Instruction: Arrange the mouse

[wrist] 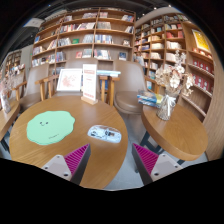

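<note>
Landmark: the round wooden table (95,140) just ahead of the gripper (111,160); places below are given from it.
Mouse: a small pale object (104,133) lies on the table near its right edge, just ahead of the gap between the fingers; it looks like the mouse, though it is too small to be sure.
Green mat: a light green mat (50,126) lies flat on the table's left part, well apart from the mouse.
Gripper: released, the two pink pads (76,157) spread wide, nothing between them.
Chairs: wooden chairs (98,85) stand at the table's far side.
Second table: another wooden table (178,128) stands to the right, bearing a vase of flowers (170,97).
Bookshelves: bookshelves (95,38) line the walls beyond the table.
</note>
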A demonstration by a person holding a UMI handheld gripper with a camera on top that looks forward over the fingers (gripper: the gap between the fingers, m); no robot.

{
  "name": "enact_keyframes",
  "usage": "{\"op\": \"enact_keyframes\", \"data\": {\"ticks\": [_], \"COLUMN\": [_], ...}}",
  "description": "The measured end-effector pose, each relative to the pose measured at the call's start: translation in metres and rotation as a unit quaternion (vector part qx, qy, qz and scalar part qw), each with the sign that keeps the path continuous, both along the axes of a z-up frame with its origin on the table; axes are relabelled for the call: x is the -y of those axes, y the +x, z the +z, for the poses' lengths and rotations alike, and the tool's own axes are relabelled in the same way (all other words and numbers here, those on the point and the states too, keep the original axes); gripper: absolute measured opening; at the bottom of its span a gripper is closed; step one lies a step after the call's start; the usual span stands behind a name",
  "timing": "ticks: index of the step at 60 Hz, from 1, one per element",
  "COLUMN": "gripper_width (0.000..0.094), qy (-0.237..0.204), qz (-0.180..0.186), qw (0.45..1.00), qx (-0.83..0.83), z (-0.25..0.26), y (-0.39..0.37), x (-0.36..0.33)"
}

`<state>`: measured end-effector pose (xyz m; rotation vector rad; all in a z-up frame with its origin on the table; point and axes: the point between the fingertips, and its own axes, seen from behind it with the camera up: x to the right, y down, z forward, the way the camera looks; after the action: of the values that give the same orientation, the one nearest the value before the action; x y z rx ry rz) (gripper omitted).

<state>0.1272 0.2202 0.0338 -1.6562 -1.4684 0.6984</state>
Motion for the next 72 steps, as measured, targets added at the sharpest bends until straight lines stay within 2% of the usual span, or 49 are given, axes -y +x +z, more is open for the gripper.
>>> {"op": "enact_keyframes", "data": {"ticks": [7, 21, 41, 53, 57, 60, 63, 65, 72], "gripper_width": [0.0848, 0.085, 0.0852, 0.0842, 0.0795, 0.0718, 0.0583, 0.0446, 0.0427], "qy": [0.013, 0.008, -0.016, -0.052, -0.067, -0.066, -0.054, -0.04, -0.046], "qz": [0.001, 0.003, 0.0, -0.008, -0.014, -0.02, -0.028, -0.043, -0.051], "qw": [1.0, 0.999, 0.999, 0.998, 0.997, 0.997, 0.997, 0.998, 0.997], "qx": [0.016, 0.034, 0.037, 0.043, 0.045, 0.044, 0.042, 0.039, 0.045], "z": [-0.019, -0.041, -0.046, -0.05, -0.053, -0.052, -0.052, -0.049, -0.05], "y": [-0.02, -0.058, -0.116, -0.142, -0.145, -0.147, -0.147, -0.147, -0.145], "x": [-0.008, -0.019, -0.037, -0.045, -0.044, -0.048, -0.054, -0.065, -0.069]}}
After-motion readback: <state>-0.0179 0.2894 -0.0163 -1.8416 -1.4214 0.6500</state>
